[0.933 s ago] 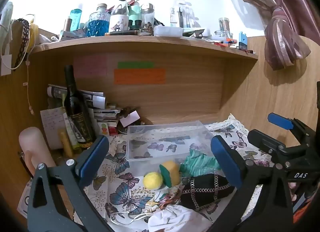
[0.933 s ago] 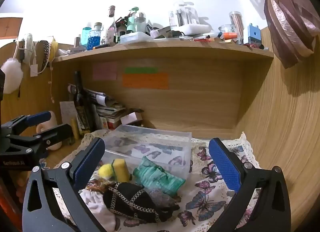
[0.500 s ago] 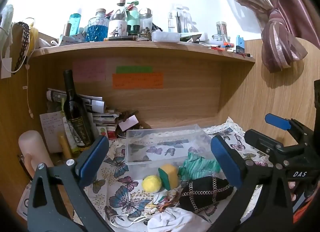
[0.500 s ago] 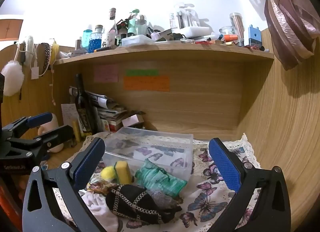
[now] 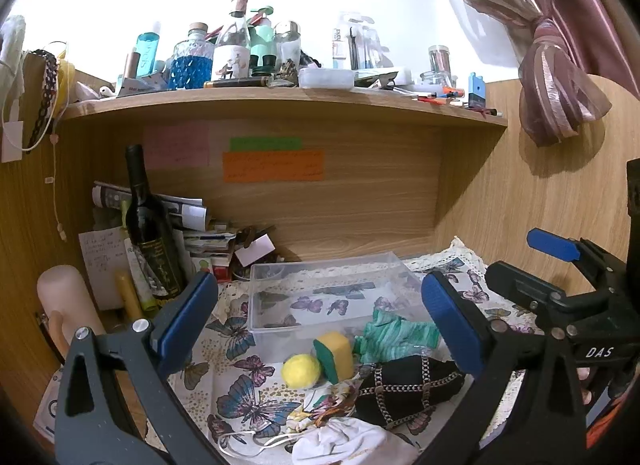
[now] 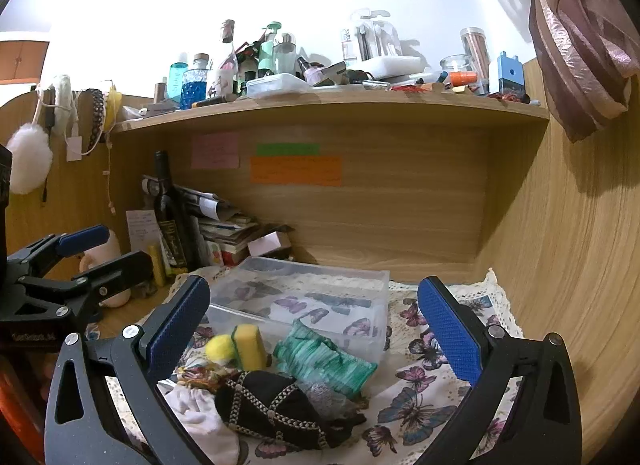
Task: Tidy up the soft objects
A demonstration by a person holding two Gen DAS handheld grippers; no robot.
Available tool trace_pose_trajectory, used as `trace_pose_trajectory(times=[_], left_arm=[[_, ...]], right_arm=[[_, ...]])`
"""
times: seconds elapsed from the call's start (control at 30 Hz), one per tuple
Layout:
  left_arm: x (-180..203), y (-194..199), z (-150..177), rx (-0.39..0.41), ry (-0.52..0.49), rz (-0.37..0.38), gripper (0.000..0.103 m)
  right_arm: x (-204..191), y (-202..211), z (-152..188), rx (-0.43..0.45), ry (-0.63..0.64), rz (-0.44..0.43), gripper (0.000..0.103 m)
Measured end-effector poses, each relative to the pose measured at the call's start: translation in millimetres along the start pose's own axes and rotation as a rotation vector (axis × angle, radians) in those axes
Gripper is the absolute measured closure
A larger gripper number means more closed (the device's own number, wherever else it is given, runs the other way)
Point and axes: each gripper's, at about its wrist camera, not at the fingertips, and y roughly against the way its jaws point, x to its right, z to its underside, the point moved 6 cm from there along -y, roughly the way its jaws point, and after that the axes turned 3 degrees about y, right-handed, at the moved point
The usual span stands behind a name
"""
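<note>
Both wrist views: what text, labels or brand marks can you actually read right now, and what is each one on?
"DAS": white letters on the right gripper body, seen in the left wrist view.
White lettering on the left gripper body: too blurred to read.
Orange note, pink note: handwriting too small.
Wine bottle label: gold print, unreadable.
Shelf bottles: labels too small.

The clear plastic bin (image 5: 326,297) at mid-frame looks smooth and glossy, resting on a printed cloth (image 5: 248,393) with a lacy edge, while the desk walls and the shelf (image 5: 280,105) above are matt wood-grain. In front of the bin lie a fuzzy yellow ball (image 5: 301,371), a porous yellow sponge (image 5: 334,355) with a rough green face, a ribbed teal knit (image 5: 394,335) and a black fabric pouch (image 5: 404,389) crossed by chain trim. The gripper fingers (image 6: 176,321) carry textured blue pads on matt black plastic, and the dark glass bottle (image 5: 150,233) at left shines.
</note>
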Motion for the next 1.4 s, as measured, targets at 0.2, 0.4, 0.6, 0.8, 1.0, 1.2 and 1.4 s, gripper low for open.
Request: trace_pose_trajectory(times=[0.2,0.4,0.6,0.8,1.0,1.2,1.4], left_arm=[[1.9,0.2,-0.1,0.005,-0.007,-0.003,0.000],[2.1,0.1,0.3,0.006,-0.007,-0.003,0.000],[2.4,-0.5,-0.1,0.012,-0.004,-0.004,0.000],[1.4,2.1,-0.7,0.022,-0.004,-0.004,0.000],[1.5,2.3,-1.5,0.023,-0.003,-0.002,0.000],[2.3,3.1,-1.9,0.025,-0.005,-0.002,0.000],[3.7,3.7,-2.2,0.026,-0.007,0.002,0.000]], right_arm=[[1.2,0.2,-0.4,0.002,-0.012,-0.004,0.000],[2.3,0.4,-1.0,0.003,-0.015,-0.008,0.000],[1.5,0.4,-0.9,0.010,-0.009,-0.012,0.000],[2.1,1.2,-0.6,0.012,-0.015,-0.018,0.000],[1.8,1.5,-0.8,0.013,-0.017,-0.019,0.000],[1.1,1.6,-1.0,0.015,-0.019,-0.020,0.000],[-0.2,4.2,-1.2,0.021,-0.021,-0.021,0.000]])
